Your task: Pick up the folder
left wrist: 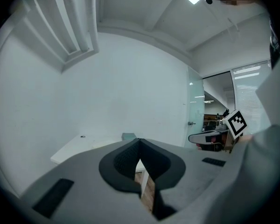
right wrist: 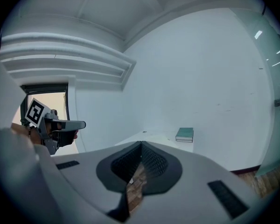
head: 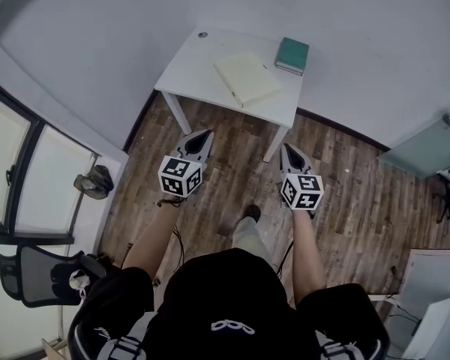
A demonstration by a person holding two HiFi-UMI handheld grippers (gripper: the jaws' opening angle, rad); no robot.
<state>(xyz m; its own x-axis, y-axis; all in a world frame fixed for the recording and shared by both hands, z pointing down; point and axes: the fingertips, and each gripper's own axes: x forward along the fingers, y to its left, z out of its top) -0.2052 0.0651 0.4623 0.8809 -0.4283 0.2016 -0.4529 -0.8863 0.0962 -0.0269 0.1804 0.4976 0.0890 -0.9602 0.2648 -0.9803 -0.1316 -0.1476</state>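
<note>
Folder (head: 247,79), pale cream and flat, lay on the white surface (head: 189,67), turned at an angle, with one corner close to the front edge and bare top around its other sides. A green book (head: 292,55) sat at the far right corner of the surface, just beside the wall and apart from the folder, and a small dark round item (head: 202,34) lay near the far left corner; what it was could not be told. The left hand-held gripper (head: 204,135) had its jaws closed together on nothing, and so did the right hand-held gripper (head: 286,148); both hung over the wooden floor (head: 360,201), short of the front edge and well apart from the folder. In the head view the left one pointed toward the front left leg and the right one toward the front right leg, with open plank floor between them and the person's shoe (head: 249,214) below. The surface stood against the white wall at the back. A dark office chair (head: 41,276) and a dark bag (head: 96,180) stood by the windows at the left, and a glass door (head: 427,148) closed the right side.
</note>
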